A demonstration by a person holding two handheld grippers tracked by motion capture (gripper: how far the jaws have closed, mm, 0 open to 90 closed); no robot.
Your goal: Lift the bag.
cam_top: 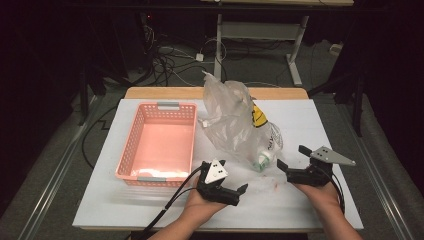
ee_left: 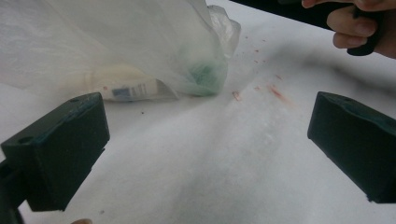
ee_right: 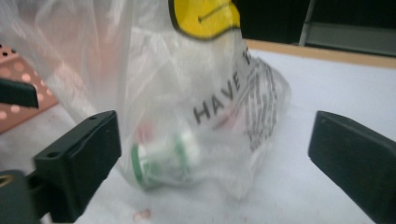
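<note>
A clear plastic bag (cam_top: 234, 120) with a yellow smiley print stands crumpled in the middle of the white table. Inside it lies a small bottle with a green and white cap (cam_top: 261, 160), seen close up in the right gripper view as the bottle (ee_right: 163, 156). In the left gripper view the bag (ee_left: 126, 42) shows the green cap (ee_left: 201, 74) through the plastic. My left gripper (cam_top: 231, 176) is open, near the table's front, left of the bag's bottom. My right gripper (cam_top: 293, 157) is open just right of the bottle, nothing between its jaws.
A pink perforated basket (cam_top: 131, 145) sits at the left of the table, and its inside looks bare. Small reddish specks (ee_left: 275, 91) mark the white table cover (cam_top: 320, 125). Beyond the far edge are cables and a desk frame on the floor.
</note>
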